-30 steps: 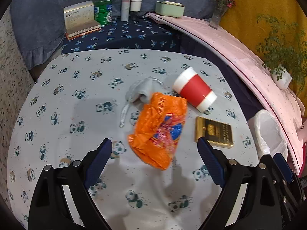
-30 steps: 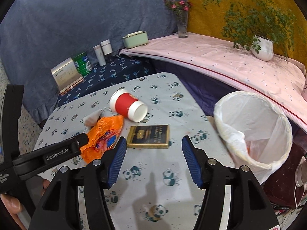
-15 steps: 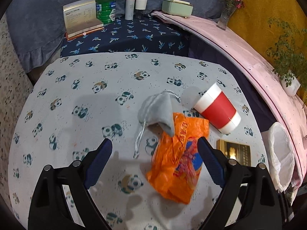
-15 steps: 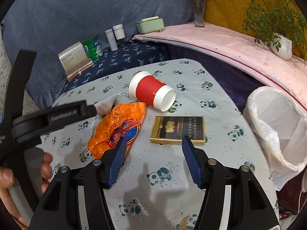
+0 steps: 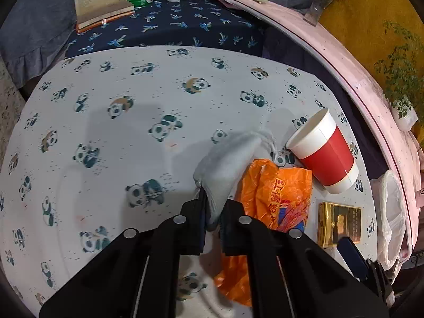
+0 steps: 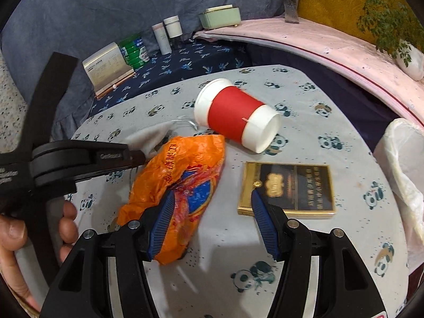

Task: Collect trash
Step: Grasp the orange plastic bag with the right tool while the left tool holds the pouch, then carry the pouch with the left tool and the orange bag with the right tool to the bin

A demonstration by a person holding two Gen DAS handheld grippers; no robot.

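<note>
The left tongs (image 5: 212, 212) are clamped on a gray pouch (image 5: 228, 161). The left view shows the pinch up close: the pouch's near end sits between the two tips, and its strings (image 5: 269, 139) trail off the far end. The rest of the pouch lies on the tabletop (image 5: 132, 132), just ahead of the tongs. The right view shows these tongs only from the side, as a dark bar with white letters too blurred to read, and only the person's fingers (image 6: 67, 222) on the handle show here.

The right tongs (image 6: 212, 222) are apart and hold nothing. Their left tip rests over an orange bag (image 6: 182, 169), and their right tip is at the near edge of a gold box (image 6: 288, 188). In the left view only a blue tip of them peeks in at the bottom right.

The orange bag lies just right of the left tongs, touching the pouch. It has red writing, but it is too crumpled to read. The gold box has gold writing too small to read. A red cup (image 6: 235, 115) lies on its side ahead of the right tongs, beyond the bag and box.

A bin with a white liner (image 6: 402, 164) stands to the right of the right tongs, past the tabletop's edge.
</note>
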